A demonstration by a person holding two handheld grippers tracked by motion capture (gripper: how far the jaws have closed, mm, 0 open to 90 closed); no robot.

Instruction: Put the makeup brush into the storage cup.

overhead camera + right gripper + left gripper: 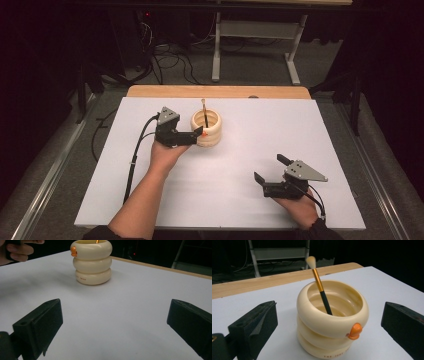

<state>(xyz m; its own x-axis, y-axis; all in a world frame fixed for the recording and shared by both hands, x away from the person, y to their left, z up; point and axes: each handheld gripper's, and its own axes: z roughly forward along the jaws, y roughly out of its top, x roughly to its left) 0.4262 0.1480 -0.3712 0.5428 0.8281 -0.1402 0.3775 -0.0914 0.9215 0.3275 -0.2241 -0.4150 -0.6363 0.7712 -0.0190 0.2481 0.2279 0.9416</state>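
Cream holder (329, 322) between wide-open left gripper (329, 322) jaws; right gripper (270, 167) wide, well apart.

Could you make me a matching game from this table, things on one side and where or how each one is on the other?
Things:
1. brush
2. cup
3. left tongs
4. right tongs
5. orange knob

Places or states:
a. open, over bare white table near the front right
b. stands tilted inside the cup, bristles up
c. sticks out from the cup's top ring
d. open, right at the cup's side
e. cream, three stacked rings, on the white table

Pairs: 1-b, 2-e, 3-d, 4-a, 5-c
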